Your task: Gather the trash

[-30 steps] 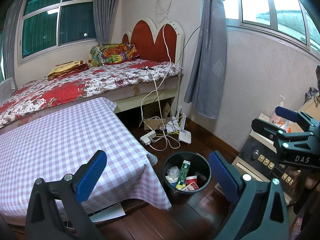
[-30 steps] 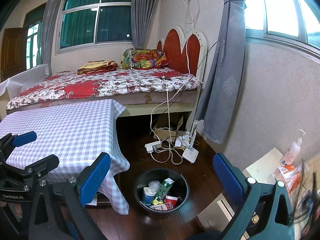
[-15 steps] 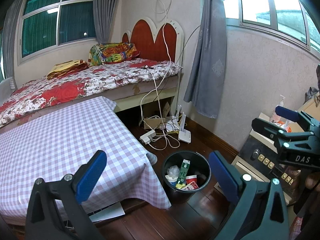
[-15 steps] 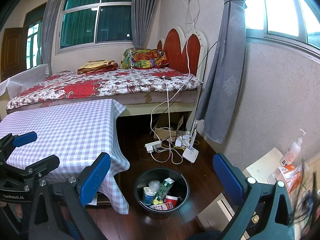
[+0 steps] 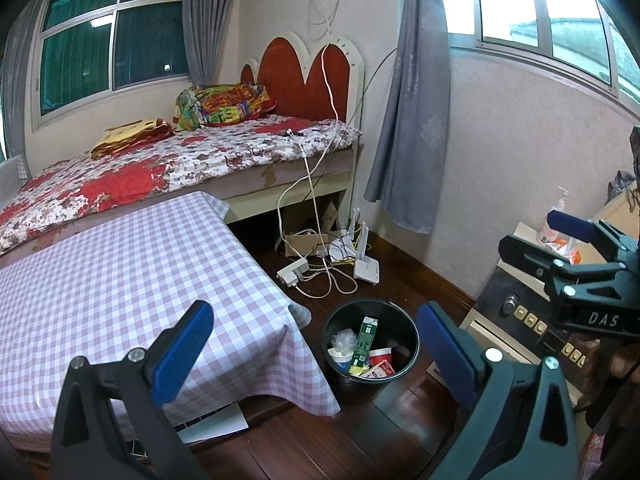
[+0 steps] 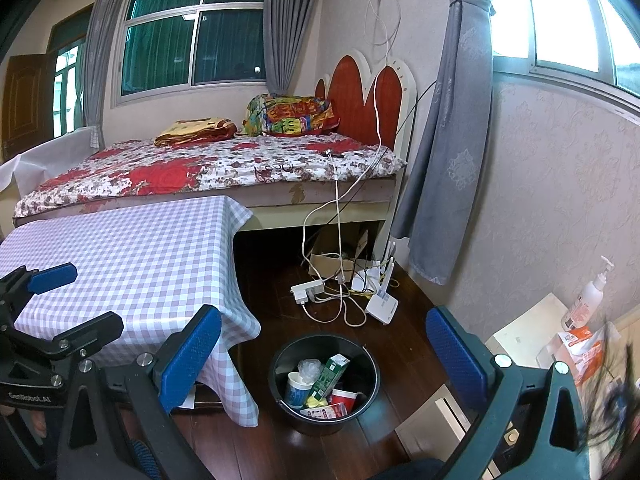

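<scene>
The big table (image 5: 100,280) with the checked cloth sits behind the left gripper's (image 5: 316,348) left pad. The black bin (image 6: 325,384) stands on the floor between the right gripper's (image 6: 324,356) pads, full of trash: a green carton (image 6: 331,374), cups and wrappers. Both grippers are spread wide, holding nothing.

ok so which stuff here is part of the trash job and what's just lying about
Part of the job:
bin on the floor, holding a green carton, paper cup, red cup and clear wrapper
left gripper and right gripper, both open and empty

Just lying about:
power strip and cables
router
pump bottle
bed
checked table
</scene>
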